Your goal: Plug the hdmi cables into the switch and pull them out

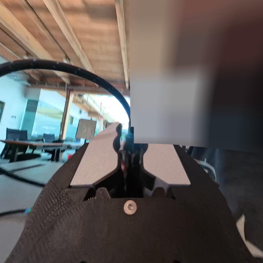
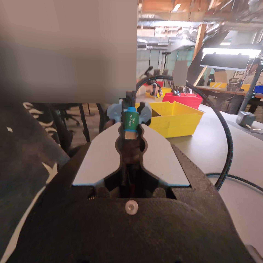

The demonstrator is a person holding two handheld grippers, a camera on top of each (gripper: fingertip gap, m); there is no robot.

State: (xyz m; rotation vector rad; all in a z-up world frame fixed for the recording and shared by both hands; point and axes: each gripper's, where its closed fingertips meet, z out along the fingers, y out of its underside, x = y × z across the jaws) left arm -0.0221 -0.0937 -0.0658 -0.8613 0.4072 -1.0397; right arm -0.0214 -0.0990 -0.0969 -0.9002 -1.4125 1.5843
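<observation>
In the right wrist view my right gripper (image 2: 130, 131) is shut on the near, gold-tipped end of a green HDMI plug (image 2: 131, 121) with a blue collar. The plug's black braided cable (image 2: 226, 135) arcs up, right and down to the white table (image 2: 206, 149). Just beyond the plug, the other gripper's grey-blue fingertips (image 2: 113, 113) flank its far end around a black piece. In the left wrist view my left gripper (image 1: 128, 137) is tilted upward and shut on a black cable plug (image 1: 128, 143). Its black cable (image 1: 56, 66) loops up and left. No switch shows clearly.
A yellow bin (image 2: 177, 121) and a red bin (image 2: 183, 99) stand on the table behind the plug. A small dark box (image 2: 245, 118) sits at the right. Another cable (image 2: 242, 180) lies on the table. A person's gloved hand (image 2: 155, 89) reaches into a far bin.
</observation>
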